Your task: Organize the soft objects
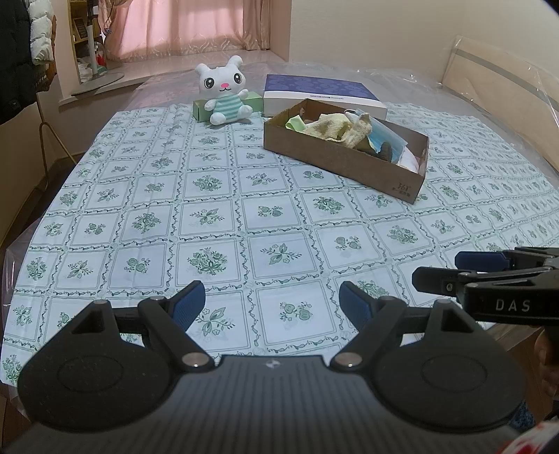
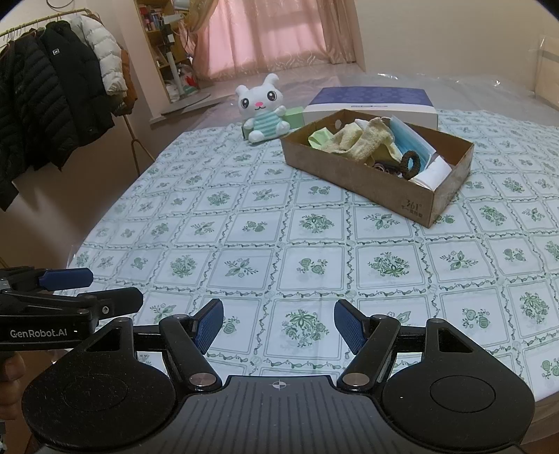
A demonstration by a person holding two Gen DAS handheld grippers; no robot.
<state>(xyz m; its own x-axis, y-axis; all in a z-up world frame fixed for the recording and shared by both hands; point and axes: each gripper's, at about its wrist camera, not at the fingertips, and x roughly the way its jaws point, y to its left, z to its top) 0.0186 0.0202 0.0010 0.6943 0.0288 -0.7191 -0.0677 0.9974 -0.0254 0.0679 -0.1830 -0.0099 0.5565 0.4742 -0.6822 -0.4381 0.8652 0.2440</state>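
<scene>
Left wrist view, floral tablecloth (image 1: 216, 195), pink curtains (image 1: 181, 28), hanging jackets (image 2: 52, 94)

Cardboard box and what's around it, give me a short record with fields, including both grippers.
surface: floral tablecloth
cardboard box: open, holds yellow cloth, blue face mask, dark hair tie
plush bunny: sitting upright outside the box, against a green box
behind: blue-lidded box
left gripper: open, empty
right gripper: open, empty

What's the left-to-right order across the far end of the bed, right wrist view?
Black puffer jacket → white plush bunny in a striped outfit → open brown cardboard box of soft items.
</scene>
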